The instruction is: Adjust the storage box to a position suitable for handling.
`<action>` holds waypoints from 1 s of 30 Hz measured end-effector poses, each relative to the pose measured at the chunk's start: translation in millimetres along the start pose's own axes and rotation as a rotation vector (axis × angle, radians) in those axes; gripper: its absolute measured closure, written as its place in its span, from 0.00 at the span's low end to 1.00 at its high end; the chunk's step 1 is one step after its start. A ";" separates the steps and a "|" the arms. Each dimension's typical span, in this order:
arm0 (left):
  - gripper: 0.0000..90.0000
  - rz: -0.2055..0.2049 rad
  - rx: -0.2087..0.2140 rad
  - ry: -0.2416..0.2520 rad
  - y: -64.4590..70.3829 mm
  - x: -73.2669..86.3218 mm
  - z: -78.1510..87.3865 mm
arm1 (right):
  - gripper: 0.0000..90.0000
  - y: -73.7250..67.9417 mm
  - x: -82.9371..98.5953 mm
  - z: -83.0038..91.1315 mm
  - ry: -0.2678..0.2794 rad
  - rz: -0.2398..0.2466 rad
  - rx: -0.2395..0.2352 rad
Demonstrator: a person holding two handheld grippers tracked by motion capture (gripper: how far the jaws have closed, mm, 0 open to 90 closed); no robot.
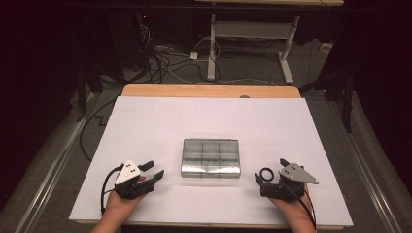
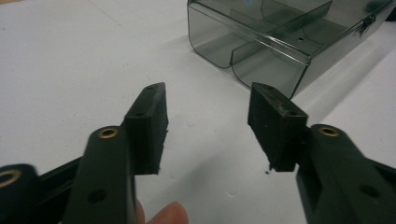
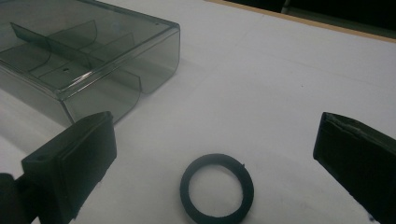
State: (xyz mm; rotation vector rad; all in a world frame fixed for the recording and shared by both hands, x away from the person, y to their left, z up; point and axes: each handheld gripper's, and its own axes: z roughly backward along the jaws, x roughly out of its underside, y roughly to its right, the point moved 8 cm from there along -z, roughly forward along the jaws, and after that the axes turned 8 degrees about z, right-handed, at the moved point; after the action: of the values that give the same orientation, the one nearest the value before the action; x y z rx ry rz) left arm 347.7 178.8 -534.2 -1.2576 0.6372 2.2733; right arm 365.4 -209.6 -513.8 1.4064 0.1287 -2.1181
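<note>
- High view: clear compartment box [image 1: 211, 158] sits mid-sheet on the white table cover [image 1: 145, 121], lid looks closed (can't be 100% sure, plastic is see-through).
- Black ring [image 1: 266, 173] lies flat on the cover just right of the box's near-right corner, apart from it, not touching.
- Right gripper [image 1: 262, 179] is right by the ring. Right gripper view: ring [image 3: 217, 194] on the cover between the two jaws, jaws spread wide, no contact either side. Box [image 3: 88, 70] off to the upper left there.
- Left gripper [image 1: 154, 171] near the box's near-left corner, short of it. Left gripper view: jaws wide, holding nothing, pointed at the box [image 2: 285, 37] corner.
- Step, imo: pre-grasp on the ring w/ right, left staged to steady or open the box.
- Next move needs: right drops so jaw tips reach cover lvl, then closes across the ring. It's thin + flat, so a high pinch will likely miss or skid it. Left should brace the box before the lid gets touched.
</note>
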 end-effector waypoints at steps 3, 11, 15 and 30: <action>0.58 -0.004 0.000 -0.004 0.2 0.1 -0.5 | 0.00 0.0 0.0 0.0 0.000 0.000 0.000; 0.73 -0.006 0.010 -0.023 0.6 0.6 -2.0 | 0.00 -0.4 -0.4 0.7 0.007 0.006 0.004; 0.81 -0.004 0.017 -0.025 0.2 0.6 -1.7 | 0.00 -0.7 -0.7 1.4 0.013 0.012 0.004; 0.98 0.015 0.033 -0.093 -1.2 2.1 -7.2 | 0.09 -1.7 -0.9 1.3 0.013 0.019 -0.010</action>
State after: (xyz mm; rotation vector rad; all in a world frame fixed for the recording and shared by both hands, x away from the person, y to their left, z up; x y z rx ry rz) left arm 352.1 175.7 -539.7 -1.1286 0.6496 2.3088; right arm 363.8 -208.3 -512.9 1.4103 0.1297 -2.0902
